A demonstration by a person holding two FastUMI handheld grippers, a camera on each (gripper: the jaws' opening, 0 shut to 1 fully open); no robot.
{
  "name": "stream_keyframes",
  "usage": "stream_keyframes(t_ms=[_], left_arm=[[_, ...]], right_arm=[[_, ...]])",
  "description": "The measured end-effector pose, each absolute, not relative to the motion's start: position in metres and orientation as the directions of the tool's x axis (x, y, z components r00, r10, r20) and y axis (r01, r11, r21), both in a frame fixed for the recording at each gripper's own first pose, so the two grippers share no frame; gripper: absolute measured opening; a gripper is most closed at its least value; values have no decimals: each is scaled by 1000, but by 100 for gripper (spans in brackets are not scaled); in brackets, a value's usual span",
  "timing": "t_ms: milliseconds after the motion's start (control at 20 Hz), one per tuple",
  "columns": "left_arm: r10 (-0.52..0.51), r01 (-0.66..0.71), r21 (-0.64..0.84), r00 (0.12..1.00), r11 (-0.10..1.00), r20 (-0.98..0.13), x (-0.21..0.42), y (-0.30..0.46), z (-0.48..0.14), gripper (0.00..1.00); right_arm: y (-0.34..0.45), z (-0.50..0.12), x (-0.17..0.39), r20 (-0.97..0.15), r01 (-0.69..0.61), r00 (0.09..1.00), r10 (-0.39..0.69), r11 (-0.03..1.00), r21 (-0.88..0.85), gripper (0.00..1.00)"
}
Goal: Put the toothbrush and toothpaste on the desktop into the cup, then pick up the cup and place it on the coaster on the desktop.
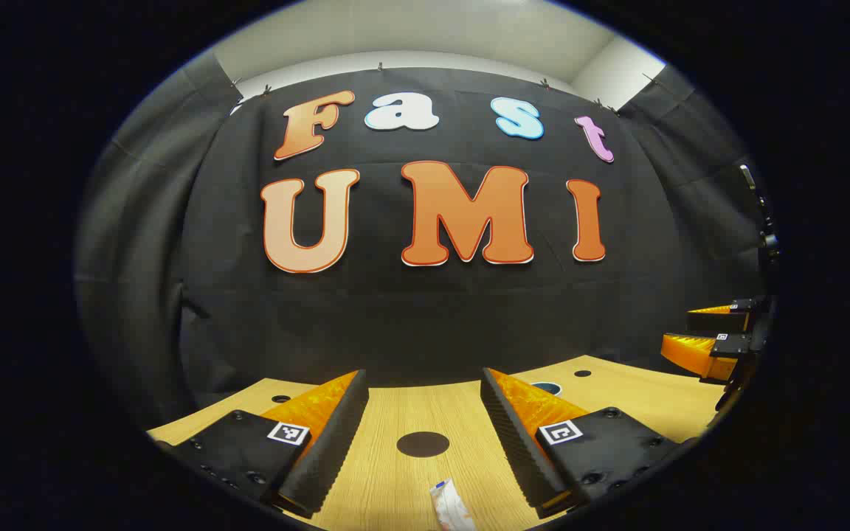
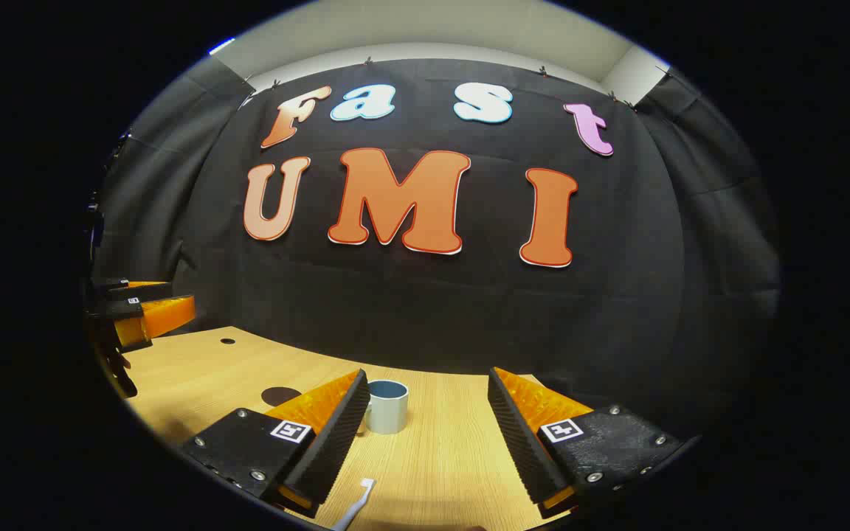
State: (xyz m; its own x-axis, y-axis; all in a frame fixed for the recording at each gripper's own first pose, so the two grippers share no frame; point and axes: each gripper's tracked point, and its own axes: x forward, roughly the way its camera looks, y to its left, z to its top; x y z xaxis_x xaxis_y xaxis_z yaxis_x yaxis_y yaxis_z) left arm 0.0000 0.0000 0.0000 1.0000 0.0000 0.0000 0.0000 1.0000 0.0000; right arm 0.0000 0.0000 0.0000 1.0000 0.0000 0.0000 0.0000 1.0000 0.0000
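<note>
Nearest, in the left gripper view, the left gripper (image 1: 422, 435) hovered with its fingers spread apart, gripping nothing, over the toothpaste (image 1: 451, 505) at the tabletop's (image 1: 395, 472) near edge. Beyond it lay the dark round coaster (image 1: 423, 444). In the right gripper view, the right gripper (image 2: 425, 435) also stood apart and empty above the toothbrush (image 2: 357, 504) at the near edge, the cup (image 2: 387, 406) upright farther back toward the far edge.
</note>
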Motion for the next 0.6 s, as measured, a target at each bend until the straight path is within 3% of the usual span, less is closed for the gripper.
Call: stream_keyframes(t_ms=[600], left_arm=[[-13,13,5,999,1000,-30,-3,-10,-8,96]], right_arm=[[4,-7,-5,-32,-22,999,22,1000,21,97]])
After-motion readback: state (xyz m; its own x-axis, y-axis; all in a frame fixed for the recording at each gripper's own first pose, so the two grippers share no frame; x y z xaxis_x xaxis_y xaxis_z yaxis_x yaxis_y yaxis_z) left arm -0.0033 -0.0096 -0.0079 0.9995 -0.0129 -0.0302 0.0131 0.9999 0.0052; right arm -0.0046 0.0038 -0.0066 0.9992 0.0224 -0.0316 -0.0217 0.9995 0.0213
